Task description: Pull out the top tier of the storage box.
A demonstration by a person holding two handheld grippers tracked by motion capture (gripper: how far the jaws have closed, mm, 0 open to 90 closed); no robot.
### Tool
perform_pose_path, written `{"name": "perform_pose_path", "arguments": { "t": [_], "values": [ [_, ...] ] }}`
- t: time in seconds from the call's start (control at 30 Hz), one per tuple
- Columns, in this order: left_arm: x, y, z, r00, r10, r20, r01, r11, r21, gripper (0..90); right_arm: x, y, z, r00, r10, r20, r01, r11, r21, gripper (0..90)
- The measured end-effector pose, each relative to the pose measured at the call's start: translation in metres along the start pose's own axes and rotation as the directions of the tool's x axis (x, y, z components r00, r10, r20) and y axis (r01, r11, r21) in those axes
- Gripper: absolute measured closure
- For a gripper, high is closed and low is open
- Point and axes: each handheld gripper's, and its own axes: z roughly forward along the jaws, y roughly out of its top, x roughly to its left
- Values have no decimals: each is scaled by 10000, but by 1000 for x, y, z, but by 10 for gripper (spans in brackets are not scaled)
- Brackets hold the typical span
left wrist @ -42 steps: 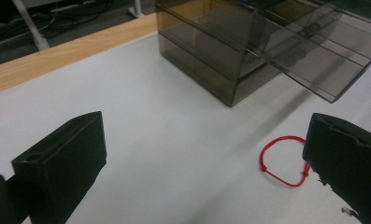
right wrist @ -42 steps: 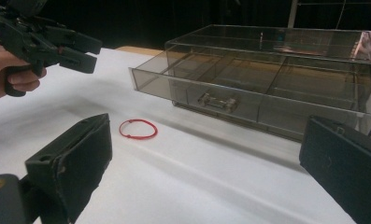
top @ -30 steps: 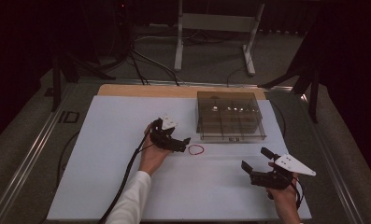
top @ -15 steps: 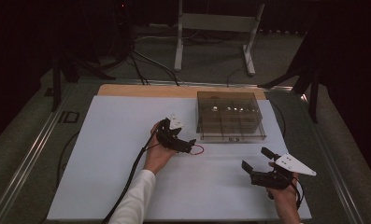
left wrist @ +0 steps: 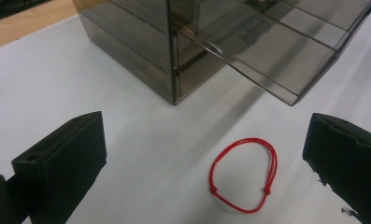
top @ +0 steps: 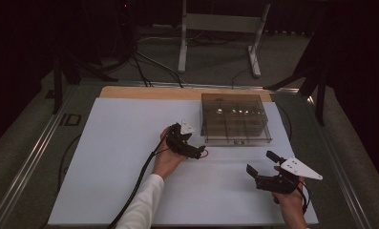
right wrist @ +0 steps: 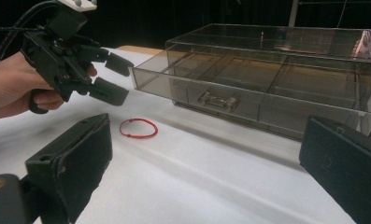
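A thin red cord bracelet [left wrist: 244,175] was seen lying on the plain white table cover [top: 120,143], between the matte black jaws of the left gripper [top: 196,151]. Beyond those jaws, a smoke-grey, see-through drawer box [right wrist: 276,79] was shown, and a strip of pale wood [top: 149,93] was seen past the white.

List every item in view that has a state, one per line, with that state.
left gripper: open, jaws apart above the red bracelet, holding nothing
right gripper: open, empty, off to the side
red bracelet: flat on the white mat, closed loop, ungripped
smoked acrylic drawer box: lower drawer pulled partly out
drawer: open, compartments look empty
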Motion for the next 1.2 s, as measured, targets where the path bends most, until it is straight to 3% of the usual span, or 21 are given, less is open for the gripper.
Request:
{"name": "perform_pose_path", "arguments": {
  "t": [0.67, 0.83, 1.0, 1.2],
  "values": [
    [-13, -2, 13, 9978, 283, 599, -326, 9969, 720, 22, 0, 0, 0, 10000, -1, 17, 1, 10000, -9, 29],
    [-18, -2, 15, 9949, 644, 773, -731, 9906, 1159, 22, -1, 0, 0, 10000, 21, 32, -21, 10000, -25, 29],
    [-20, -2, 17, 9960, 714, 536, -790, 9844, 1571, 24, -1, 0, 0, 10000, 21, 32, -21, 10000, -28, 29],
    [-21, -2, 19, 9973, 670, 297, -713, 9806, 1825, 173, -1, 0, 0, 10000, 32, 55, -32, 10000, -11, 29]
  ]
}}
